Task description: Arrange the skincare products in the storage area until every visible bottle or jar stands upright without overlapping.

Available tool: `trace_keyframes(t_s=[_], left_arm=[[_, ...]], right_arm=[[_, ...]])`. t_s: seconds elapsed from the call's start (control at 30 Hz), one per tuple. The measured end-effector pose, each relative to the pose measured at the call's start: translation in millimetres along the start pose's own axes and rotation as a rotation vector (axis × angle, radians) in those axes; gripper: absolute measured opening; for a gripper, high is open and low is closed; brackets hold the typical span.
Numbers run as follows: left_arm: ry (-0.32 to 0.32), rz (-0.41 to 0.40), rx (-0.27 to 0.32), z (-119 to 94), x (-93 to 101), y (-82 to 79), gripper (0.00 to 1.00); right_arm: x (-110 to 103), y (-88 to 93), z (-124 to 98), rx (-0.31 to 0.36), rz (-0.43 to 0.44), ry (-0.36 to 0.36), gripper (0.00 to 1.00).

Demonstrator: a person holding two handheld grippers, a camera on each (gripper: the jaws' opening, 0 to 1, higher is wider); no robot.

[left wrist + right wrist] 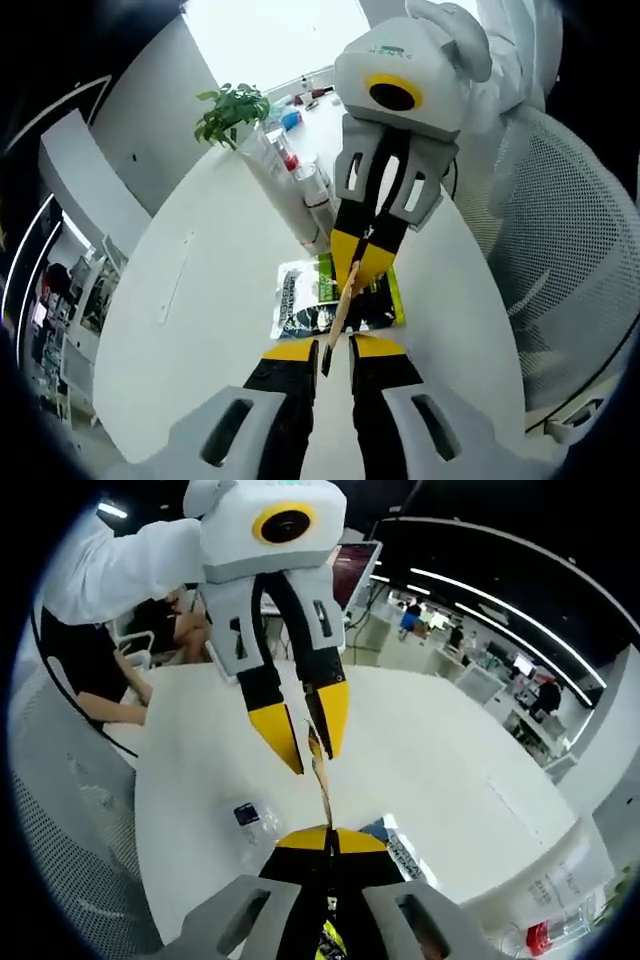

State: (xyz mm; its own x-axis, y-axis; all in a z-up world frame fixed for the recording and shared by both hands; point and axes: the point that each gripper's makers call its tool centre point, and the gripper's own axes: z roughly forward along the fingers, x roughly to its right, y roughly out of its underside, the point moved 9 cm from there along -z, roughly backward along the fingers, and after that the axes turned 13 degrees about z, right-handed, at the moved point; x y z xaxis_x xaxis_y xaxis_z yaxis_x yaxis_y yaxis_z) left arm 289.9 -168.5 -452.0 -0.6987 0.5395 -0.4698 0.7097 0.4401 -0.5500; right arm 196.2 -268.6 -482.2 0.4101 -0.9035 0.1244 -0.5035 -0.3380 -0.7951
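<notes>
Both tongs meet above the white bench (pixel 200 300) on 1 thin tan stick, directly over the green-and-black sachet (pixel 335 300), which lies flat on the bench.

The left tongs (pixel 335 350) look nearly closed on the stick's (pixel 345 290) dark lower end. In the right gripper view the right tongs (pixel 330 838) are closed on its other end, while the left tongs (pixel 312 742) stand slightly apart around it. This looks like a handover or a 2-handed hold, not yet the standing-up of any bottle. I judge the arranging barely begun. Next, 1 pair must let go cleanly so the other can carry the stick off without dropping it on the sachet.

The left gripper view shows the row of skincare bottles (pixel 300 185) beyond the sachet, running toward a potted plant (pixel 232 112); whether all stand upright I cannot tell. The right gripper view adds a small clear jar with a dark lid (pixel 250 820) beside the sachet (pixel 400 850), and a red-capped bottle (pixel 545 935) further off.
</notes>
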Motion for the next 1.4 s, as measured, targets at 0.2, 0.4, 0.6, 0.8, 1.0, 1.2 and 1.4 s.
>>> trace_keyframes(t_s=[0.2, 0.4, 0.6, 0.8, 1.0, 1.2, 1.4], left_arm=[[0.009, 0.046, -0.011, -2.4, 5.8, -10.5, 0.13], [0.022, 0.067, -0.017, -0.5, 6.8, -12.3, 0.08], [0.013, 0.04, -0.045, 1.8, 5.7, -2.7, 0.05], [0.015, -0.047, -0.021, 7.9, 8.1, 4.9, 0.04], [0.017, -0.258, 0.078, 12.8, 9.6, 17.3, 0.02], [0.022, -0.386, 0.12, 18.4, 15.1, 32.4, 0.02], [0.032, -0.422, 0.106, 23.2, 21.4, 40.1, 0.02]], right_arm=[[-4.0, 1.5, 1.5, -0.033, -0.023, -0.015, 0.0], [-4.3, 1.6, 1.5, -0.037, -0.02, -0.018, 0.0], [1.7, -1.9, -5.5, 0.012, 0.067, -0.029, 0.0], [10.8, -2.4, -8.8, 0.049, 0.129, -0.029, 0.0], [10.6, -1.5, -8.2, 0.059, 0.171, -0.023, 0.0], [10.4, -0.8, 0.3, 0.038, 0.163, -0.022, 0.0], [6.9, 2.8, 11.6, -0.013, 0.069, -0.002, 0.0]])
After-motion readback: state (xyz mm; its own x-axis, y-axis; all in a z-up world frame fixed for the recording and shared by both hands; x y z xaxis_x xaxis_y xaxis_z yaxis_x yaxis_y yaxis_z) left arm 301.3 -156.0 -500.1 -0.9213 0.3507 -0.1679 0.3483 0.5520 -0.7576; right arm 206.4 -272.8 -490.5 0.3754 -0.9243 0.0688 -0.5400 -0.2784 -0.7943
